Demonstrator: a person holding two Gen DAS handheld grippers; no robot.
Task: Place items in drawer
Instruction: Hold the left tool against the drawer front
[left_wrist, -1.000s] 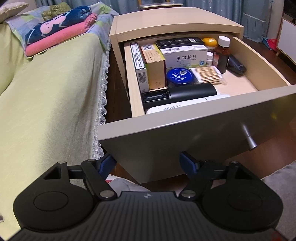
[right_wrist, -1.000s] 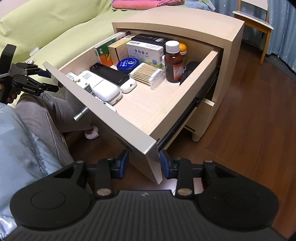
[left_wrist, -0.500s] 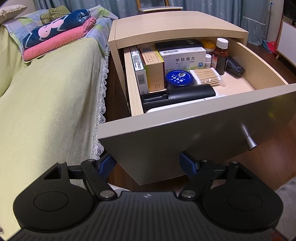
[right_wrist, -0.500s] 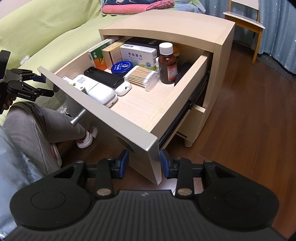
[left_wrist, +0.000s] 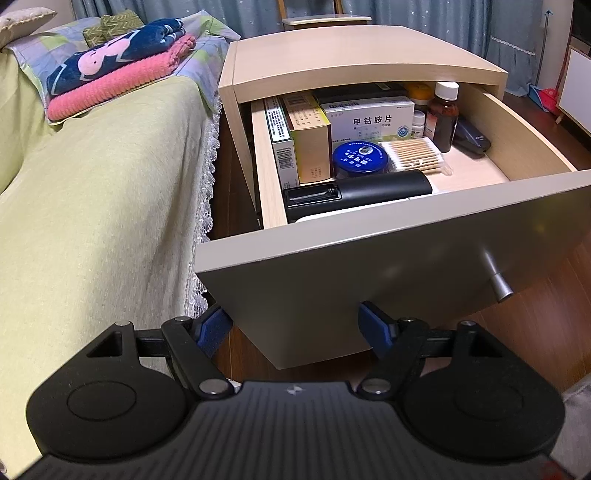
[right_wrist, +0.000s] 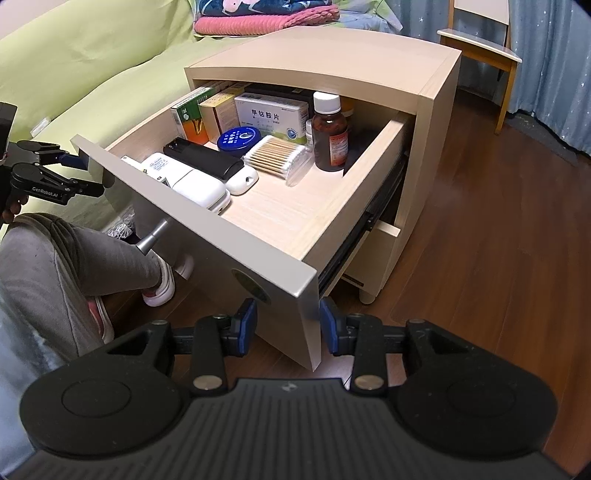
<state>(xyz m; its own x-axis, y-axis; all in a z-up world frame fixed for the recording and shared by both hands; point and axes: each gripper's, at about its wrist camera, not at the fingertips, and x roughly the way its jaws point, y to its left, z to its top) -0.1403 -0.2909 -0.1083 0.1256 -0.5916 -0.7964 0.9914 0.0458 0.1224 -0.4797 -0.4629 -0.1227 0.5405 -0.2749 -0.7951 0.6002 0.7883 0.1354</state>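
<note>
- Step in hand, as judged: the loading looks done and the closing of the drawer (right_wrist: 258, 206) is under way or about to start. It stands pulled well out of the bedside cabinet (right_wrist: 332, 55), beside the bed (left_wrist: 92, 184).
- Left gripper (left_wrist: 295, 325): jaws spread wide, holding nothing, sitting low at the left corner of the drawer front (left_wrist: 369, 288). Whether a finger touches the panel, cannot tell.
- Right gripper (right_wrist: 288, 321): jaws apart, one finger on each side of the panel's right edge; not clamped on it as far as visible.
- Next move calls for an even push from both corners, straight along the slide rail, so the drawer does not skew.
- Contents: boxes (right_wrist: 273, 114) upright along the back, brown bottle (right_wrist: 330, 136) standing, blue tin (right_wrist: 239, 138), cotton swabs (right_wrist: 275, 158), black remote (right_wrist: 203, 157), white remote (right_wrist: 184, 181) lying flat. The right front of the drawer floor is bare.
- Risk: the tall bottle may tip on a hard stop.
</note>
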